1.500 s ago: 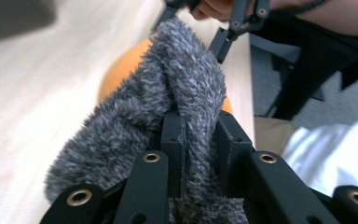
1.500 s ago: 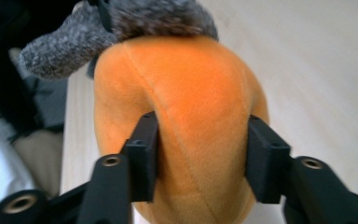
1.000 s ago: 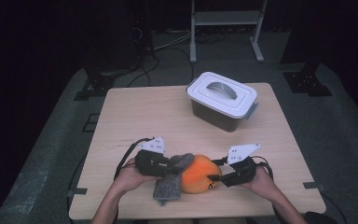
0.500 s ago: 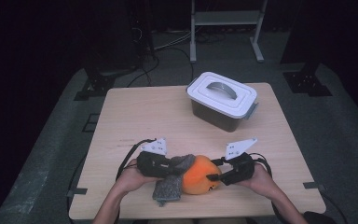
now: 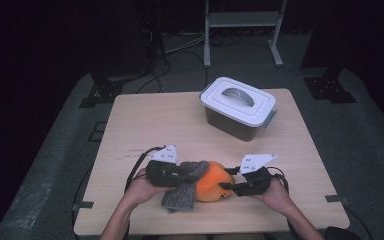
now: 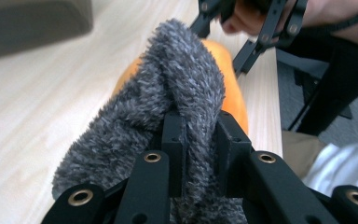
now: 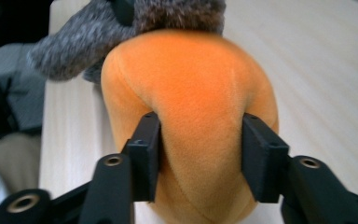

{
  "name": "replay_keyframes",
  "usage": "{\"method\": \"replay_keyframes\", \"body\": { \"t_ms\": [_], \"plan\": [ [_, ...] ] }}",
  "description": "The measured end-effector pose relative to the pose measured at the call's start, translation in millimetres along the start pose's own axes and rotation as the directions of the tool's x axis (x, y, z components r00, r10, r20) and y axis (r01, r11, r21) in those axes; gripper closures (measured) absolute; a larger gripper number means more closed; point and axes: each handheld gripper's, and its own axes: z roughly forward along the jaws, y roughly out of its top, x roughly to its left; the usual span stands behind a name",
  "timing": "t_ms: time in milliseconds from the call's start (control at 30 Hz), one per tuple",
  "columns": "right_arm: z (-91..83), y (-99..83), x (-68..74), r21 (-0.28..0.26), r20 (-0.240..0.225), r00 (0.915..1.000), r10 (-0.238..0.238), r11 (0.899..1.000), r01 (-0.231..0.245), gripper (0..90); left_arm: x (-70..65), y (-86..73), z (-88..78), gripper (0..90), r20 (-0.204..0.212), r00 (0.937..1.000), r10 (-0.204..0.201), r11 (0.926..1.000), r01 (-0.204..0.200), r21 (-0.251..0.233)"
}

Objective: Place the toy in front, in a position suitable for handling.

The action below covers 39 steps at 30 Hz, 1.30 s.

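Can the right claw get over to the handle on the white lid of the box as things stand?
Probably not yet. The right claw is shut on the orange plush, so it would have to let go first. The bare table between it and the box leaves the path to the handle free.

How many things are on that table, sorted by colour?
Orange: 1, the orange plush toy
Grey: 1, the grey fuzzy cloth draped on it
White-lidded: 1, the lidded storage box
Black: 2, the left tongs and right tongs
Total: 5
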Motion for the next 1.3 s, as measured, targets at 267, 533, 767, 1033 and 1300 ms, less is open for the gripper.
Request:
{"method": "replay_keyframes", "body": {
  "t_ms": [267,533,767,1033,1300],
  "plan": [
    [-15.8,-0.6,-9.3,0.022,-0.143,0.9879,0.06,0.998,-0.057,33.8,2.9,-9.4,-2.5,76.3,0.041,0.9992,-0.002,0.9989,0.0,0.046],
    [3.0,0.0,-3.4,0.033,-0.099,0.9917,0.082,0.996,-0.079,28.0,-6.4,4.3,-0.1,76.3,0.06,0.9975,0.037,0.9993,-0.037,0.009],
    [4.6,0.1,5.4,0.051,-0.071,0.9975,0.007,0.999,-0.004,49.2,-7.4,5.6,3.8,76.4,0.031,0.9985,0.046,0.9986,-0.047,0.027],
    [0.4,-4.9,-2.3,0.052,-0.087,0.9962,0.007,0.999,-0.002,50.6,2.7,-7.8,-1.7,76.5,-0.002,1.0,0.0,0.9991,0.0,0.043],
    [3.5,0.8,7.1,-0.012,-0.003,0.9934,-0.115,0.993,0.115,51.7,-5.4,2.3,-1.3,76.5,0.033,0.9986,0.042,0.999,-0.041,-0.017]
  ]
}}
